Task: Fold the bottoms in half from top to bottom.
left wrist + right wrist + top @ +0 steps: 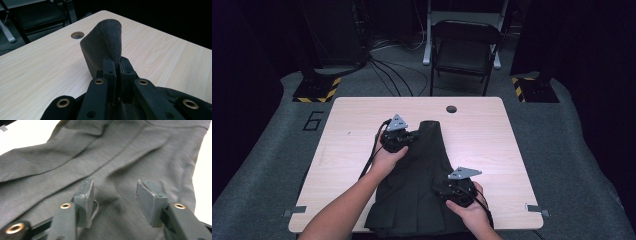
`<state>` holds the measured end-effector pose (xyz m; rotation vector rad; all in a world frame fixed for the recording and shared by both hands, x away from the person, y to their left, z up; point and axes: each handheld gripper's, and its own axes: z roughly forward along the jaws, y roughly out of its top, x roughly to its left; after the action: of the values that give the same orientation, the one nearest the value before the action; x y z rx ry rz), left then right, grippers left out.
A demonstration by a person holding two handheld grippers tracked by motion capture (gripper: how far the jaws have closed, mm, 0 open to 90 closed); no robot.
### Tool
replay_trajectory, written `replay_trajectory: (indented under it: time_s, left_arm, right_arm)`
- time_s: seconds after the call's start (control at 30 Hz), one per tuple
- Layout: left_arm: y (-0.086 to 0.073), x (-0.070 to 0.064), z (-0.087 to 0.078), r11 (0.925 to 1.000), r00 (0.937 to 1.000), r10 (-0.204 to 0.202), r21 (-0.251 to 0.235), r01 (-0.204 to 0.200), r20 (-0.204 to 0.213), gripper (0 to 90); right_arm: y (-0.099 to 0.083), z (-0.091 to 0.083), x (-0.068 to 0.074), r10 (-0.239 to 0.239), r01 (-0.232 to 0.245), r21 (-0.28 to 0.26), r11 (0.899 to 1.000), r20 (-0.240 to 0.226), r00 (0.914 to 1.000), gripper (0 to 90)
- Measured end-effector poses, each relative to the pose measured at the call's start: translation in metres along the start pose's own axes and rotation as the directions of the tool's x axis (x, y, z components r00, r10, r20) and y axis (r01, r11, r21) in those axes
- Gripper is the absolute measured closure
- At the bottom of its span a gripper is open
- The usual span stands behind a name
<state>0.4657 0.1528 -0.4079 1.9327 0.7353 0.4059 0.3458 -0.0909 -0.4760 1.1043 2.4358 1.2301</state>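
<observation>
Garment (102, 47) pinched in left claw (117, 65), beneath right claw (113, 195)

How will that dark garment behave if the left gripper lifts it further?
Likely floppy: the dark garment curls over above the shut left gripper. Probably drapes and drags, since most lies creased on the table. The right gripper hovers open.

This looks like a lab or recording studio rather than a home — black curtains (242, 75) close in the space on both sides and grey carpet (572, 150) covers the floor. A plain light-wood table (362, 150) with a cable hole (451, 109) stands in the middle. Behind it are a black folding chair (464, 50), loose cables (387, 70) across the floor, and stand bases edged with yellow-black hazard tape (318, 91) — equipment, not furniture.
</observation>
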Motion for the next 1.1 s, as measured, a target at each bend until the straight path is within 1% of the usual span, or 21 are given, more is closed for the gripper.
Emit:
replay_trajectory:
  time_s: [0.07,0.1,0.13,0.2,0.27,0.3,0.37,0.43,0.47,0.5,0.53,0.6,0.63,0.67,0.8,0.83,0.9,0.93,1.0,1.03,1.1]
  left_arm:
    - [0.001,0.000,-0.001,0.9999,0.9999,0.010,0.008,-0.010,0.009,85.7]
    - [0.001,-0.001,-0.001,1.0000,0.9999,0.008,0.001,-0.008,0.006,85.8]
    - [0.001,-0.002,-0.003,0.9999,0.9999,0.010,0.004,-0.010,0.009,85.8]
    - [0.001,-0.004,-0.004,0.9999,0.9998,0.015,-0.006,-0.015,0.015,85.7]
    - [0.000,-0.007,-0.008,0.9997,0.9990,0.021,-0.012,-0.020,0.039,85.8]
    - [-0.002,-0.009,-0.009,0.9996,0.9990,0.019,-0.019,-0.018,0.041,85.7]
    - [-0.005,-0.011,-0.010,0.9997,0.9973,0.015,-0.019,-0.013,0.072,85.7]
    - [-0.012,-0.015,-0.011,0.9998,0.9962,0.015,-0.017,-0.013,0.086,85.7]
    - [-0.016,-0.017,-0.011,0.9998,0.9948,0.012,-0.016,-0.010,0.102,85.7]
    - [-0.020,-0.019,-0.012,0.9998,0.9944,0.014,-0.011,-0.013,0.105,85.7]
    - [-0.023,-0.020,-0.013,0.9999,0.9930,0.008,-0.008,-0.007,0.118,85.7]
    - [-0.029,-0.024,-0.015,0.9999,0.9901,0.013,-0.012,-0.012,0.140,85.7]
    - [-0.029,-0.024,-0.015,0.9999,0.9901,0.013,-0.012,-0.012,0.140,85.7]
    - [-0.033,-0.027,-0.018,0.9999,0.9858,0.012,-0.011,-0.010,0.168,85.7]
    - [-0.040,-0.035,-0.020,0.9999,0.9794,0.014,-0.012,-0.012,0.202,85.7]
    - [-0.042,-0.036,-0.020,0.9997,0.9764,0.025,-0.006,-0.024,0.215,85.7]
    - [-0.045,-0.038,-0.019,0.9999,0.9749,0.017,-0.006,-0.016,0.222,85.7]
    - [-0.050,-0.042,-0.018,0.9997,0.9725,0.022,0.001,-0.023,0.232,85.7]
    - [-0.057,-0.045,-0.016,0.9996,0.9681,0.021,0.012,-0.025,0.250,85.7]
    - [-0.059,-0.046,-0.016,0.9993,0.9682,0.029,0.016,-0.034,0.248,85.7]
    - [-0.061,-0.048,-0.014,0.9994,0.9683,0.027,0.017,-0.032,0.249,85.6]
  right_arm:
    - [0.002,0.004,0.007,-0.031,0.031,0.022,0.999,-0.009,0.9995,44.7]
    - [0.001,0.008,0.010,-0.061,0.061,0.044,0.997,0.002,0.9981,44.7]
    - [0.000,0.010,0.011,-0.077,0.076,0.060,0.995,0.017,0.9969,45.1]
    - [-0.004,0.012,0.009,-0.081,0.077,0.092,0.993,0.046,0.9956,46.0]
    - [-0.010,0.012,0.002,-0.057,0.050,0.108,0.993,0.062,0.9964,46.2]
    - [-0.011,0.012,0.000,-0.056,0.049,0.118,0.992,0.061,0.9966,46.2]
    - [-0.015,0.013,-0.002,-0.056,0.047,0.133,0.990,0.069,0.9960,46.2]
    - [-0.018,0.015,-0.004,-0.072,0.061,0.147,0.987,0.069,0.9950,46.2]
    - [-0.020,0.017,-0.005,-0.062,0.051,0.153,0.987,0.072,0.9955,46.2]
    - [-0.022,0.018,-0.006,-0.054,0.043,0.155,0.987,0.071,0.9960,46.2]
    - [-0.025,0.019,-0.007,-0.029,0.019,0.152,0.988,0.066,0.9974,46.1]
    - [-0.027,0.018,-0.011,-0.003,-0.005,0.142,0.990,0.056,0.9984,46.0]
    - [-0.027,0.018,-0.011,-0.003,-0.005,0.142,0.990,0.056,0.9984,46.0]
    - [-0.027,0.018,-0.012,0.008,-0.016,0.143,0.990,0.059,0.9982,45.9]
    - [-0.028,0.018,-0.012,-0.001,-0.008,0.146,0.989,0.062,0.9981,45.5]
    - [-0.028,0.019,-0.011,0.003,-0.012,0.142,0.990,0.063,0.9980,45.5]
    - [-0.028,0.018,-0.012,-0.001,-0.008,0.145,0.989,0.060,0.9982,45.5]
    - [-0.028,0.018,-0.012,0.011,-0.019,0.141,0.990,0.057,0.9983,45.4]
    - [-0.028,0.018,-0.012,0.011,-0.019,0.137,0.990,0.056,0.9984,45.1]
    - [-0.028,0.017,-0.012,0.017,-0.024,0.135,0.991,0.050,0.9986,45.0]
    - [-0.027,0.016,-0.013,0.024,-0.030,0.134,0.991,0.048,0.9986,45.0]
